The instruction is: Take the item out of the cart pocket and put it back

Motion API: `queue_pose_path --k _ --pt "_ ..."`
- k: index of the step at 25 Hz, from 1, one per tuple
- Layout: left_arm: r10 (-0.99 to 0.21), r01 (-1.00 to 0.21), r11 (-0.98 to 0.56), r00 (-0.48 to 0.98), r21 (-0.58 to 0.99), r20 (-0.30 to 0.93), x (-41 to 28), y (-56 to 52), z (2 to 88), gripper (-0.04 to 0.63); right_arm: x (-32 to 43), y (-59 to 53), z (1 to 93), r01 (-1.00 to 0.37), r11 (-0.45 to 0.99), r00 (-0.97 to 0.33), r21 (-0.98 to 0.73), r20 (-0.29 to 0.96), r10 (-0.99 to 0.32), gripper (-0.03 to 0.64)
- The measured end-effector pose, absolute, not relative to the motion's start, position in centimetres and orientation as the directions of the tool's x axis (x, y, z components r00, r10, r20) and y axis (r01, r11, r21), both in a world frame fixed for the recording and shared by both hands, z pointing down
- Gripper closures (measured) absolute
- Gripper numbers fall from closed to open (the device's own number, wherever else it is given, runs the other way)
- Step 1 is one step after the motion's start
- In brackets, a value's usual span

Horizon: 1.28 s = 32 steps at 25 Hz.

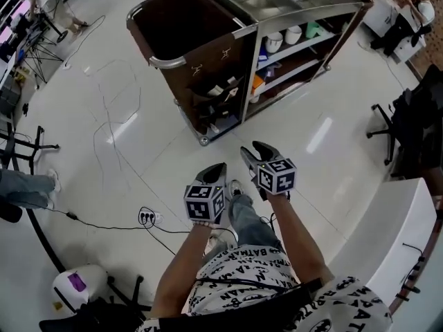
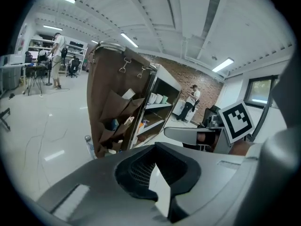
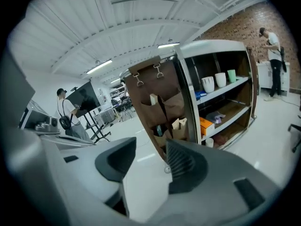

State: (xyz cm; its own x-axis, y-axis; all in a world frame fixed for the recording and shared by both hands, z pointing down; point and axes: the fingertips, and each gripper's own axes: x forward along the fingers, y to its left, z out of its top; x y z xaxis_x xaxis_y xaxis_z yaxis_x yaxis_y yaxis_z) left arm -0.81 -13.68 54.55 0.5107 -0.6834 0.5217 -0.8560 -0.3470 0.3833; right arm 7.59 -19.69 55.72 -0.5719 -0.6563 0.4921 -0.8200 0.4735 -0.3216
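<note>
My left gripper (image 1: 219, 169) has its jaws together at the tips and nothing is between them. My right gripper (image 1: 252, 150) has its jaws apart, and between them I see only floor and the cart behind it. Both point forward and a little down, over my own legs. The cart (image 1: 250, 68) stands well apart from both grippers, with bare floor between. The pockets (image 3: 164, 112) are sewn on the side of the brown bag (image 1: 208, 50) that faces me, and several small things stick out of them, among them a pale card (image 3: 153, 99) in an upper pocket and small paper boxes (image 3: 181, 124) lower down. I cannot tell which one is the item of the task. I judge that the taking out is not begun: the approach, the grasp, the pulling out and the putting back are all left. The way ahead is open. At my left a cable (image 1: 104, 223) and a power strip (image 1: 147, 217) lie on the floor. At my right are a white counter (image 1: 405, 230) and a black chair (image 1: 384, 126). Near the pockets I must mind the metal rail (image 1: 169, 62) of the bag and the caster (image 1: 203, 141) below it.
</note>
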Motion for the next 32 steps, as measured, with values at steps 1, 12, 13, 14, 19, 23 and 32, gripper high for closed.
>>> queue_pose_path --k 1,12,13,14,19,23,32 --pt "-0.677 -0.859 -0.341 0.506 0.382 0.534 -0.6 -14.8 55.5 0.595 7.7 -21.0 56.9 -0.824 0.463 -0.566 -0.325 0.505 -0.652 0.387" --pt "-0.681 -0.909 -0.221 0.404 0.354 0.611 -1.2 -25.4 66.3 0.595 6.5 -34.3 70.3 -0.851 0.438 -0.515 -0.29 0.619 -0.592 0.387" --pt "-0.68 -0.914 -0.206 0.392 0.351 0.62 -1.4 -26.4 67.7 0.595 6.3 -35.3 72.1 -0.855 0.437 -0.507 -0.281 0.636 -0.582 0.387" --pt "-0.678 -0.918 -0.19 0.379 0.348 0.629 -1.7 -27.3 69.0 0.595 6.1 -36.2 73.9 -0.858 0.435 -0.497 -0.272 0.653 -0.572 0.387" --pt "-0.661 -0.932 -0.155 0.345 0.328 0.666 -2.3 -29.8 73.9 0.595 4.7 -39.4 80.1 -0.856 0.446 -0.491 -0.261 0.679 -0.545 0.387" --pt "-0.649 -0.934 -0.136 0.336 0.33 0.682 -2.2 -30.7 76.8 0.595 4.1 -41.1 83.7 -0.861 0.444 -0.475 -0.247 0.703 -0.529 0.387" --pt "-0.657 -0.934 -0.132 0.332 0.331 0.677 -1.8 -33.9 80.7 0.595 2.3 -44.2 88.6 -0.862 0.462 -0.454 -0.21 0.723 -0.52 0.39"
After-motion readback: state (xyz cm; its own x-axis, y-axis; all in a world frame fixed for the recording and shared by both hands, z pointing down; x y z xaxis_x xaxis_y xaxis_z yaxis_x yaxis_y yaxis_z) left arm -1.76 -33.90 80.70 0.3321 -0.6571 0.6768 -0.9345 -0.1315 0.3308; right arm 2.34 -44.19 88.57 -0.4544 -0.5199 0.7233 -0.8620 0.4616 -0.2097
